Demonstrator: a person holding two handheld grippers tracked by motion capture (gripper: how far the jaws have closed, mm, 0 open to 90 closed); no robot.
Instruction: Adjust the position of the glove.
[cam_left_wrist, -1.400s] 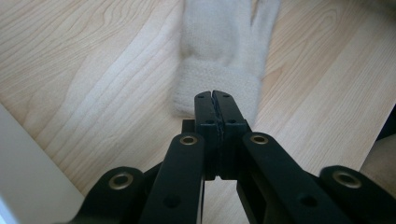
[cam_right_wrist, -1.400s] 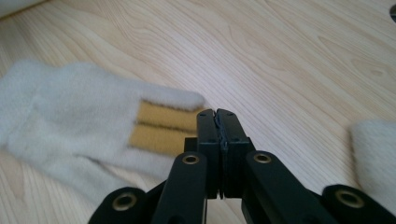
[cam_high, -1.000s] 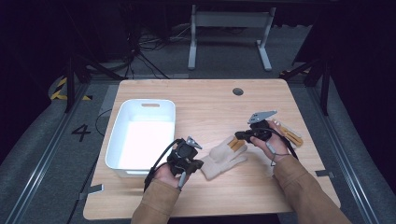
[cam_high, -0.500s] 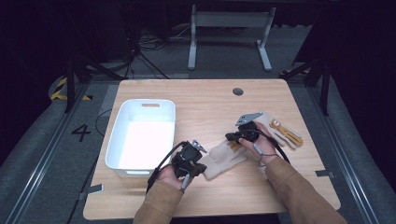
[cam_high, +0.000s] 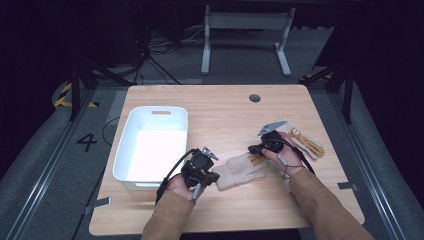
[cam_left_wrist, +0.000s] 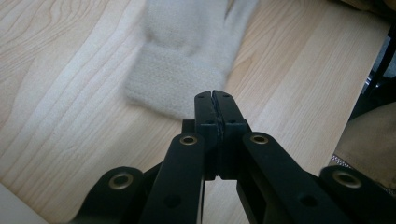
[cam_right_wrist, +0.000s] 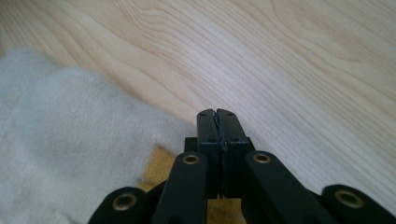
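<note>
A cream knitted glove (cam_high: 243, 168) lies flat on the wooden table (cam_high: 225, 110), fingers pointing right. My left gripper (cam_high: 215, 175) sits at the glove's cuff end. In the left gripper view its jaws (cam_left_wrist: 215, 95) are shut with nothing between them, the tips at the edge of the ribbed cuff (cam_left_wrist: 180, 79). My right gripper (cam_high: 253, 149) is at the glove's finger end. Its jaws (cam_right_wrist: 217, 114) are shut and empty over bare wood, with the glove (cam_right_wrist: 70, 140) to their left and a yellow patch (cam_right_wrist: 156, 170) beneath them.
A white plastic bin (cam_high: 120, 165) stands at the table's left, close to my left hand. A second glove (cam_high: 309, 143), white with tan and orange, lies right of my right hand. A round cable hole (cam_high: 254, 98) is at the back.
My right gripper has shifted a little to the left, off the second glove and towards the cream glove's fingers. The left gripper has stayed at the cuff.
</note>
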